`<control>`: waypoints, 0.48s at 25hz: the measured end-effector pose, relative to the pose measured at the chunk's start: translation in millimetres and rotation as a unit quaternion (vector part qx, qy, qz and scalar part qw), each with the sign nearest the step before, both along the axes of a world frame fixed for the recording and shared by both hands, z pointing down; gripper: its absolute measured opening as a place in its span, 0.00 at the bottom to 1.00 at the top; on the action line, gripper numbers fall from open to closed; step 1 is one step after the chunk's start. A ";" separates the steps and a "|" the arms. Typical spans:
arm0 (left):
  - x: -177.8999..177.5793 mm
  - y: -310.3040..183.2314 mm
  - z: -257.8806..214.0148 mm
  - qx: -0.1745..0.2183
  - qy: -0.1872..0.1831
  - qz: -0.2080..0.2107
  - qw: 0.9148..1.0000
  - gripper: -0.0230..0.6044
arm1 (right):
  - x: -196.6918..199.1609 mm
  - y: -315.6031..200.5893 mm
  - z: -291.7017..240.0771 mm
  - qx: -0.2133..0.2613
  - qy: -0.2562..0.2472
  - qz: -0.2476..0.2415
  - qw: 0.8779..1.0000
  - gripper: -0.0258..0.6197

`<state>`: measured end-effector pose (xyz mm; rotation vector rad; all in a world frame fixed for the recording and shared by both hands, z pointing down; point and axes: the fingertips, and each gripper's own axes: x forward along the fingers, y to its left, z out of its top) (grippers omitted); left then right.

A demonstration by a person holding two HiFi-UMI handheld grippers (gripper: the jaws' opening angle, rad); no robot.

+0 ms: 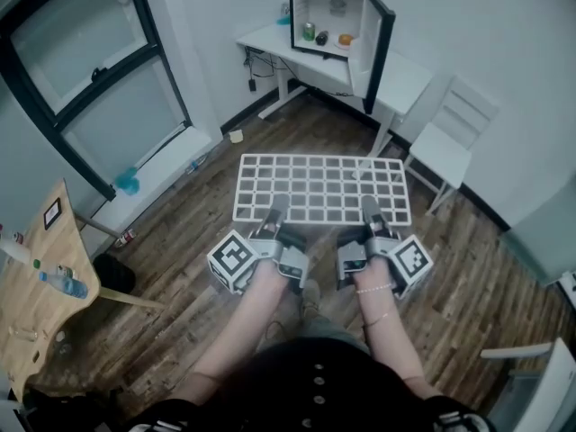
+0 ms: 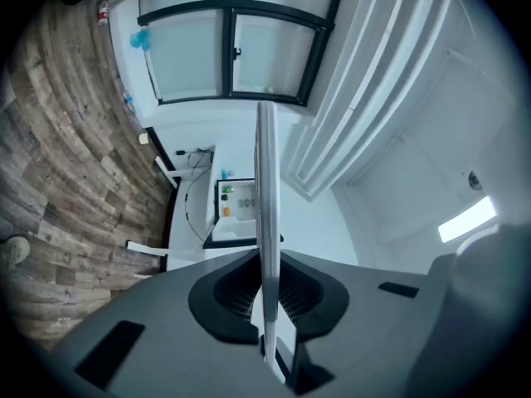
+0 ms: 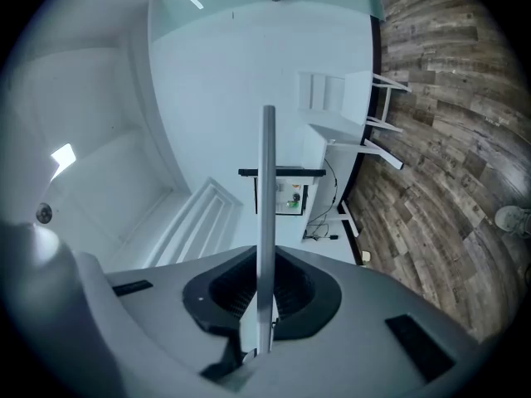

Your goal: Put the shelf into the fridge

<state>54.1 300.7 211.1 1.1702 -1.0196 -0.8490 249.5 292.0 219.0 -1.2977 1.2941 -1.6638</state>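
Observation:
A white wire-grid shelf point(image 1: 322, 189) is held level above the wooden floor, and both grippers grip its near edge. My left gripper point(image 1: 275, 212) is shut on the near-left part of the edge, and my right gripper point(image 1: 369, 211) is shut on the near-right part. In each gripper view the shelf shows edge-on as a thin white strip point(image 2: 265, 214) point(image 3: 267, 214) pinched between the dark pads. The small fridge point(image 1: 335, 16) stands on a white desk point(image 1: 409, 79) straight ahead, its door point(image 1: 378, 50) swung open to the right, with a can and small items inside.
A white chair point(image 1: 447, 148) stands right of the desk. A wooden table point(image 1: 36, 282) with bottles is at the left. A dark-framed window point(image 1: 90, 79) fills the left wall. Another white chair point(image 1: 540, 381) is at the bottom right.

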 end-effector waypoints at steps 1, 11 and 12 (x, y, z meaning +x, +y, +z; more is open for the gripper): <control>-0.3 -12.1 5.1 0.000 -0.001 0.000 1.000 0.09 | -0.3 -12.7 6.1 0.001 -0.002 0.001 1.000 0.09; 18.5 -208.4 51.0 0.008 -0.018 -0.023 1.000 0.09 | 19.9 -215.4 60.1 -0.002 -0.018 -0.021 1.000 0.09; 18.7 -207.1 52.1 0.011 -0.017 -0.023 1.000 0.09 | 19.8 -214.2 60.4 0.002 -0.018 -0.021 1.000 0.09</control>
